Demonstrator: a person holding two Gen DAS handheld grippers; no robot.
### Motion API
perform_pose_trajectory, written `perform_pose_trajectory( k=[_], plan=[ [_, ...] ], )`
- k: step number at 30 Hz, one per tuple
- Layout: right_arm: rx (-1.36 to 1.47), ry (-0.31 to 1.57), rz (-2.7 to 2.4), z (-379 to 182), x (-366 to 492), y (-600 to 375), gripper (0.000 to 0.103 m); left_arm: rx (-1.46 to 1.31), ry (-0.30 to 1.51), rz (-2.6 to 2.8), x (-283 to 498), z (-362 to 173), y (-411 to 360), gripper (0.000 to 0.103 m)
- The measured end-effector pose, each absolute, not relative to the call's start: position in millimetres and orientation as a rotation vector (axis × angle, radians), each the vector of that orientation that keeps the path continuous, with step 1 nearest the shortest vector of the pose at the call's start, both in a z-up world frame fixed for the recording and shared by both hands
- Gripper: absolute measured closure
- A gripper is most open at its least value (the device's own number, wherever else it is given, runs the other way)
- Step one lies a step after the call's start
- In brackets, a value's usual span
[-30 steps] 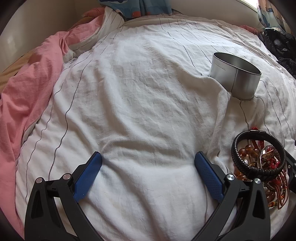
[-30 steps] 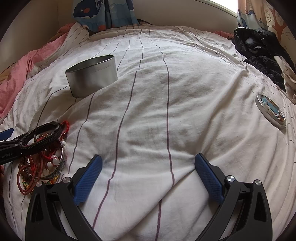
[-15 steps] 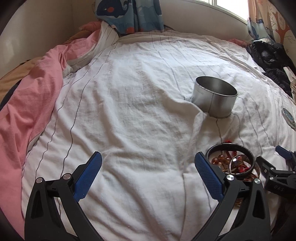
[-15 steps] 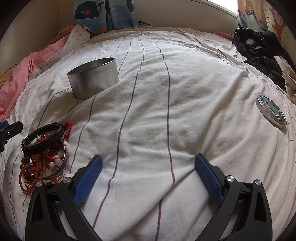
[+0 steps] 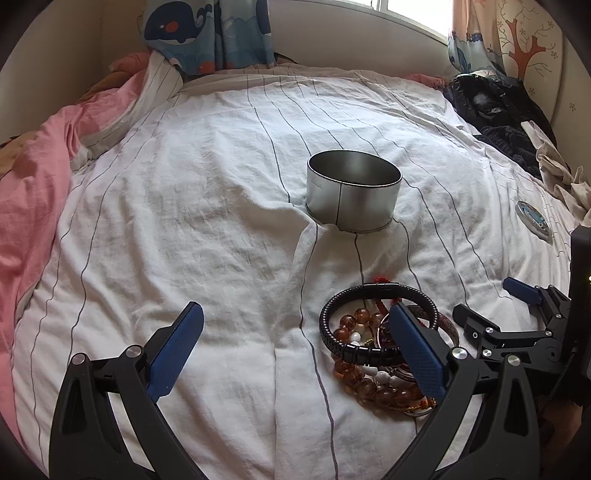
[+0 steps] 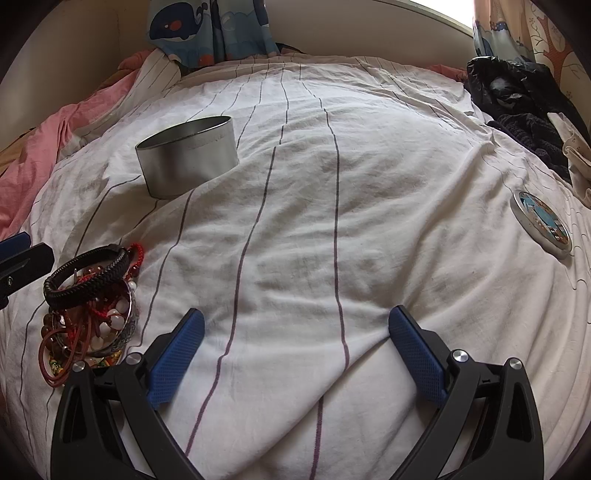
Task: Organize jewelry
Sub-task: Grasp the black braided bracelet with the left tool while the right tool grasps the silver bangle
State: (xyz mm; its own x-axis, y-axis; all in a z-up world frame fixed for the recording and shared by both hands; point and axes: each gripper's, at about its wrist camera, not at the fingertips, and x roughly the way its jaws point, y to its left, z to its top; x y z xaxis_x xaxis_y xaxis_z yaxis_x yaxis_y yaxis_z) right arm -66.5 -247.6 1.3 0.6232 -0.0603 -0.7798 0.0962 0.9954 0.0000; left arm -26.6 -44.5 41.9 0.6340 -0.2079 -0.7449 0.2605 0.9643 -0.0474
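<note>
A pile of jewelry (image 5: 373,354) lies on the white striped bedsheet: a black braided bracelet (image 5: 334,338), amber beads, red cords and a metal bangle. It also shows in the right wrist view (image 6: 88,302) at lower left. A round open silver tin (image 5: 354,192) stands beyond it, seen too in the right wrist view (image 6: 188,162). My left gripper (image 5: 295,347) is open and empty, its right finger over the pile. My right gripper (image 6: 295,350) is open and empty over bare sheet, and shows in the left wrist view (image 5: 517,317) right of the pile.
The tin's round lid (image 6: 541,223) with a blue picture lies on the sheet at the right. Dark clothes (image 6: 524,110) are heaped at the far right. A pink blanket (image 5: 33,206) runs along the left. A whale-print curtain (image 5: 207,33) hangs at the back.
My left gripper has pulled back and swung right, so the tin and the jewelry pile moved toward the view's middle. The right gripper has barely moved.
</note>
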Motion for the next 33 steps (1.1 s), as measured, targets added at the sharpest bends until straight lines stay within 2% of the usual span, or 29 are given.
perform_pose_trajectory(
  k=[12, 17, 22, 27, 31, 33],
  plan=[
    [0.043, 0.893, -0.09, 1.3, -66.6, -247.6, 0.007, 0.092, 0.847, -0.309, -29.1, 42.3, -49.9, 0.007],
    [0.043, 0.893, -0.09, 1.2, -66.7, -247.5, 0.007, -0.079, 0.908, -0.397, -21.1, 36.9, -35.0, 0.035],
    [0.043, 0.892, -0.09, 1.2, -66.8, -247.2, 0.007, -0.093, 0.932, -0.407, -15.6, 30.1, -37.1, 0.05],
    [0.043, 0.893, -0.09, 1.1, -66.7, -247.1, 0.007, -0.058, 0.938, -0.408, -13.4, 26.9, -45.3, 0.055],
    [0.043, 0.892, -0.09, 1.2, -66.8, -247.3, 0.007, -0.039, 0.935, -0.412, -13.1, 27.4, -50.5, 0.072],
    [0.043, 0.892, -0.09, 1.0, -66.8, -247.1, 0.007, 0.018, 0.893, -0.375, -16.9, 32.2, -53.8, 0.074]
  ],
)
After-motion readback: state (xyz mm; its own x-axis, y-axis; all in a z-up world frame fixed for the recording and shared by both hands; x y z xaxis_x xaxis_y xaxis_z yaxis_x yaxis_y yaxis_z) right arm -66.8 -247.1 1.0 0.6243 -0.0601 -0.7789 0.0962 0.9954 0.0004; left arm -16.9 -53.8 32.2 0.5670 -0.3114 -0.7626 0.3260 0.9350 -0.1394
